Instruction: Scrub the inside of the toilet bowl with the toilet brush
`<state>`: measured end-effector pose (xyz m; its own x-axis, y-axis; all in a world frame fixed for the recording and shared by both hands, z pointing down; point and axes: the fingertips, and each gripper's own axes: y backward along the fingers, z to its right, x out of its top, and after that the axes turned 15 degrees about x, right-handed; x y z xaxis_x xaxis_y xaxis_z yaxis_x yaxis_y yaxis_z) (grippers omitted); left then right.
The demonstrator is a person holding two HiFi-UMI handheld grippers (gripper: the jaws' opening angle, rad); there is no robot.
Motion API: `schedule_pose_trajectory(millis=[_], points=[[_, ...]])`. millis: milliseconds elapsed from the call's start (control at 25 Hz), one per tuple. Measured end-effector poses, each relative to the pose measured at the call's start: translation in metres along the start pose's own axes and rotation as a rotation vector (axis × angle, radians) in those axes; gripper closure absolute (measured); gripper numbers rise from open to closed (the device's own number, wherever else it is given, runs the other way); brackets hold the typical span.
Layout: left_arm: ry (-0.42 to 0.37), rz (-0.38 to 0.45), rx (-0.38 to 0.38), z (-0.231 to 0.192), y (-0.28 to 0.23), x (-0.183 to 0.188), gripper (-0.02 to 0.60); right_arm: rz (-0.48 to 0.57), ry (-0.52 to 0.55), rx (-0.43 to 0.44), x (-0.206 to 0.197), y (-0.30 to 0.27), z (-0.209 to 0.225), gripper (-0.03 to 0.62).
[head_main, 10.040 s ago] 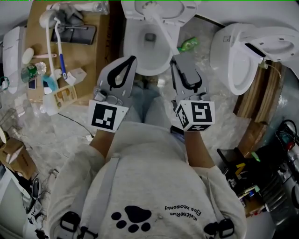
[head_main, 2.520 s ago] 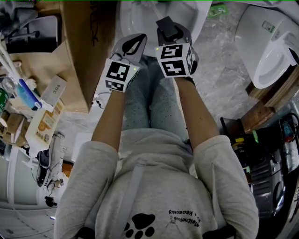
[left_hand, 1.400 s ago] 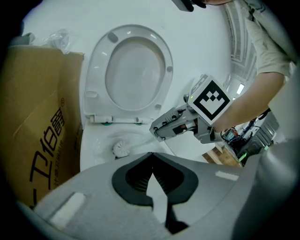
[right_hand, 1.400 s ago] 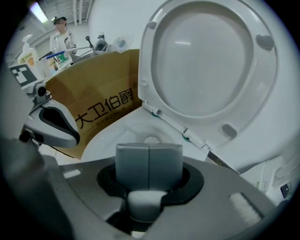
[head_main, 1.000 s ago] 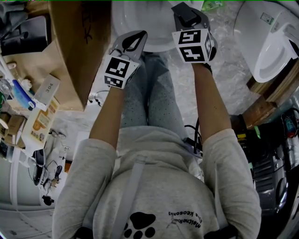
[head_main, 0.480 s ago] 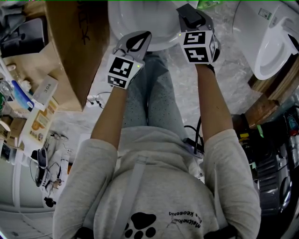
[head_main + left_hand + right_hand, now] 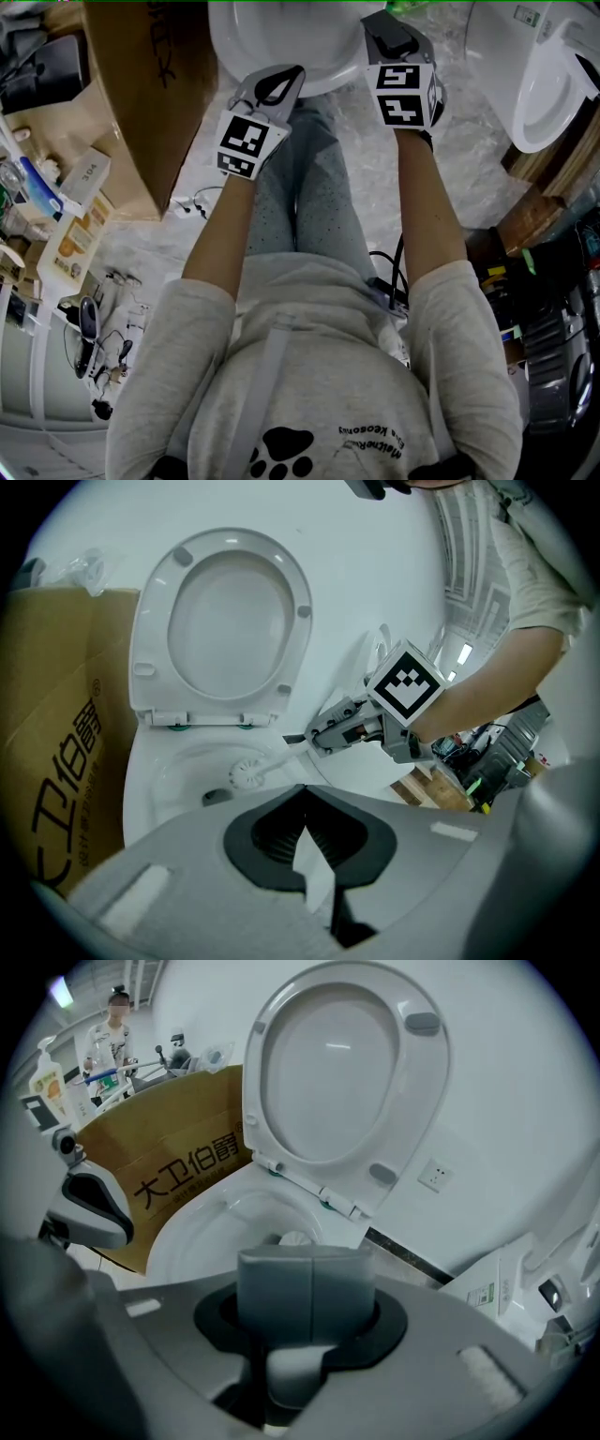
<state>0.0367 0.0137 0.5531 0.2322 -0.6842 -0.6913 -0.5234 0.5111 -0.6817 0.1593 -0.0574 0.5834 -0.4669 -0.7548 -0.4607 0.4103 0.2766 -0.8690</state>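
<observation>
1. Position: toilet brush (image 7: pixel 251 772) has its round white head low inside the toilet bowl (image 7: pixel 169 761), just beside the dark drain opening (image 7: pixel 216 797). The handle slants up and out over the rim. Seat and lid (image 7: pixel 220 621) stand raised against the wall.
2. Right gripper (image 7: pixel 307 1279): pads clenched on the brush handle. The head shows just beyond them, down in the bowl.
3. Left gripper (image 7: pixel 302 806): jaws pressed together with nothing between them. It hovers at the near rim, apart from the brush.
4. Surroundings: cardboard box (image 7: pixel 141 103) stands just beside the bowl on the left. A second toilet (image 7: pixel 539 75) is well apart on the right.
5. Handling, judged: the brush looks light, thin plastic. The handle is probably stiff with slight flex under side load. It is smooth, so likely to twist or slide between flat pads, more so when wet. The bristles are soft and should splay against the porcelain.
6. Hold, judged: on the handle, well clear of the head, as now, and firm enough to stop rotation. Hard pressing could lever the handle out of the pads. The bowl is rigid, glazed and slippery, with little risk from the bristles.
7. Step, judged: scrubbing under way at the bowl bottom. Side walls and under-rim likely need passes.
</observation>
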Motion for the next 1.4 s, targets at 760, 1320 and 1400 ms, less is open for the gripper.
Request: schedule_pose_trajectory(millis=[760, 1320, 1400], points=[[-0.028, 0.002, -0.012, 0.028, 0.022, -0.018, 0.581, -0.002, -0.187, -0.008, -0.05, 0.02, -0.015, 0.442], [-0.025, -0.005, -0.01, 0.026, 0.037, -0.032, 0.581, -0.053, -0.283, 0.018, -0.087, 0.013, -0.044, 0.442], [-0.023, -0.005, -0.009, 0.025, 0.039, -0.034, 0.581, -0.062, -0.288, 0.023, -0.092, 0.012, -0.049, 0.442]])
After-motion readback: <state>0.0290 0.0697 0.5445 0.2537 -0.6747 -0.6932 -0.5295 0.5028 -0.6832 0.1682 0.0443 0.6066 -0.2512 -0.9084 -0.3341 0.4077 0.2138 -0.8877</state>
